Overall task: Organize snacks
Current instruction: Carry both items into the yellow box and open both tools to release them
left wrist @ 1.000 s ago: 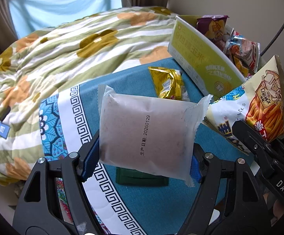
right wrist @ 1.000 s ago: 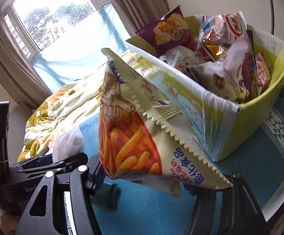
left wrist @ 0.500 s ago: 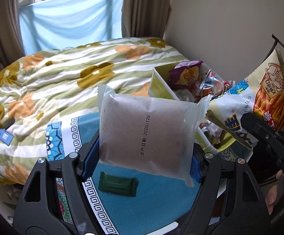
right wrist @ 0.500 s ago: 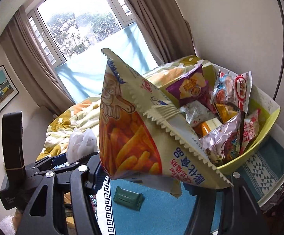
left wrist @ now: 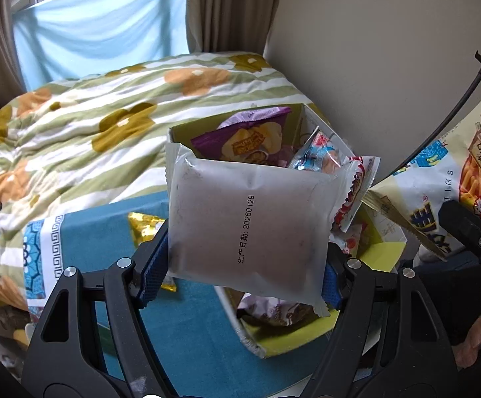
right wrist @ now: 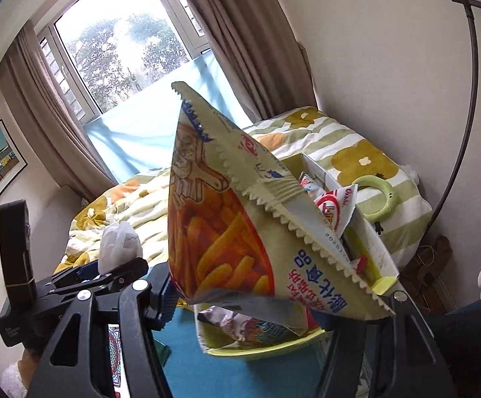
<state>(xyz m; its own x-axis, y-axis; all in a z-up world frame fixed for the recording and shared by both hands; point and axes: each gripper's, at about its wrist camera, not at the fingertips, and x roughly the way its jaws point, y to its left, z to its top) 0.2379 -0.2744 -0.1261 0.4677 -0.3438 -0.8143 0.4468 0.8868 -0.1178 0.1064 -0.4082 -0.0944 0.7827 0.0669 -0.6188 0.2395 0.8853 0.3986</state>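
My left gripper [left wrist: 243,273] is shut on a frosted white snack pack [left wrist: 247,222] with a printed date, held in the air over the yellow-green snack box [left wrist: 286,341]. My right gripper [right wrist: 250,301] is shut on a cream bag of orange snack sticks [right wrist: 227,232], held above the same box [right wrist: 260,351]. The bag also shows at the right of the left wrist view [left wrist: 446,179]. The box holds several packs, among them a purple bag [left wrist: 243,139].
The box stands on a teal patterned tablecloth [left wrist: 187,338]. A gold snack packet [left wrist: 144,229] lies on the cloth left of the box. A bed with a floral quilt [left wrist: 91,126] lies behind. The wall is close on the right.
Both grippers have risen and moved over the box with their packs still held. The box now lies below them and the view looks down into it.
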